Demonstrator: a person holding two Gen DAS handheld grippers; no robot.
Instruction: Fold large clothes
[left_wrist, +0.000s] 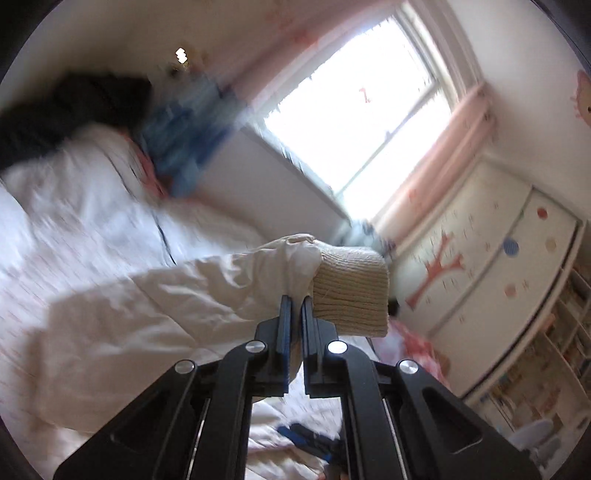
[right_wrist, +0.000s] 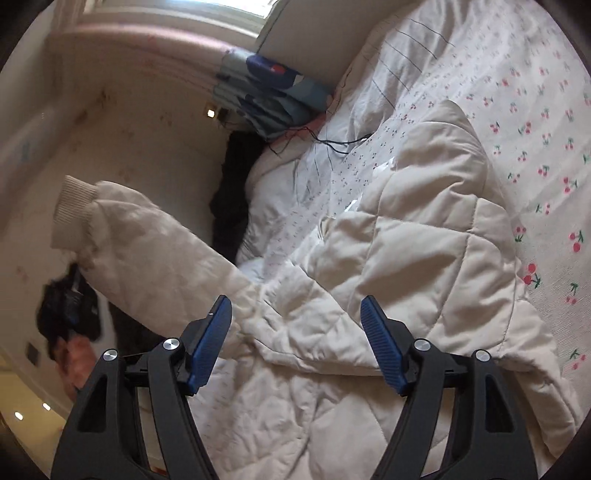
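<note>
A cream quilted jacket (right_wrist: 406, 240) lies on the bed. My left gripper (left_wrist: 297, 306) is shut on the end of its sleeve (left_wrist: 236, 280), next to the ribbed knit cuff (left_wrist: 351, 291), and holds it up in the air. In the right wrist view the raised sleeve (right_wrist: 147, 251) and its cuff (right_wrist: 72, 206) stretch to the left, with the left gripper (right_wrist: 70, 306) dark and blurred below the cuff. My right gripper (right_wrist: 295, 317) is open and empty, just above the jacket body near the sleeve's base.
The bed has a cherry-print sheet (right_wrist: 546, 147) and a white duvet (left_wrist: 74, 206). Folded blue clothes (right_wrist: 269, 96) and a dark garment (right_wrist: 232, 192) lie at the bed's head. A black cable (right_wrist: 332, 142) runs across. A window (left_wrist: 362, 122) and painted cabinet (left_wrist: 480, 266) stand beyond.
</note>
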